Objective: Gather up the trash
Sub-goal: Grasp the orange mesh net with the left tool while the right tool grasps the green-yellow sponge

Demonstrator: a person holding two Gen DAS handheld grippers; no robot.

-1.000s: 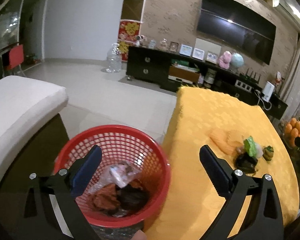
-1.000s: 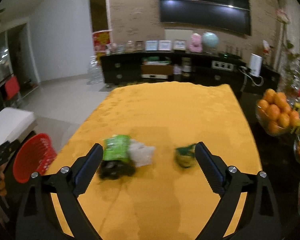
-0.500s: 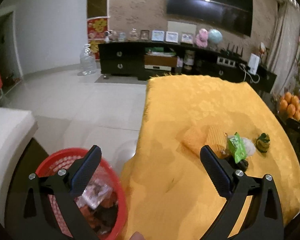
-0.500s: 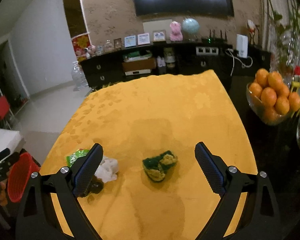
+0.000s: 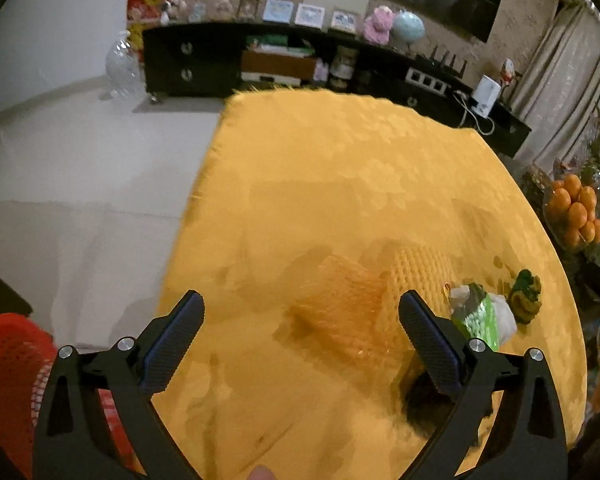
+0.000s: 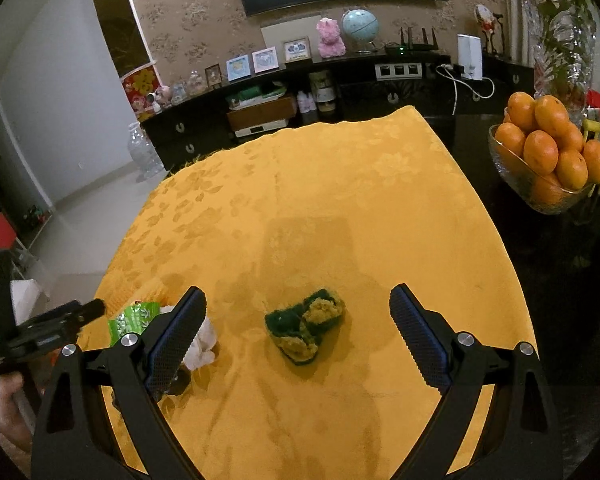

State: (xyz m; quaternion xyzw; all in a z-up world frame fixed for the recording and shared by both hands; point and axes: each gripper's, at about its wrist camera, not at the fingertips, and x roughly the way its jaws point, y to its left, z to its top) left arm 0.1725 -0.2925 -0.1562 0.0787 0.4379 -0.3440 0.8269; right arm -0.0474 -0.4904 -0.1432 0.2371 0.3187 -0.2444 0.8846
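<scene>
Two grippers spread wide, left gripper (image 5: 300, 330) over orange foam netting (image 5: 340, 316), right gripper (image 6: 298, 330) framing a green-and-yellow wrapper (image 6: 306, 330) (crumpled), yellow tablecloth (image 6: 320, 184), red basket (image 5: 8, 364).

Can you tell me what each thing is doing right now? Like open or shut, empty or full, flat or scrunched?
Left tool: open, holding nothing.
Right tool: open, holding nothing.
Green and yellow wrapper: scrunched, lying on the tablecloth.
Green packet: crumpled, beside a white wad.
Orange netting: lying flat.
Red basket: upright, off the table's edge.
Tablecloth: spread flat.
Glass bowl: piled with oranges.
</scene>
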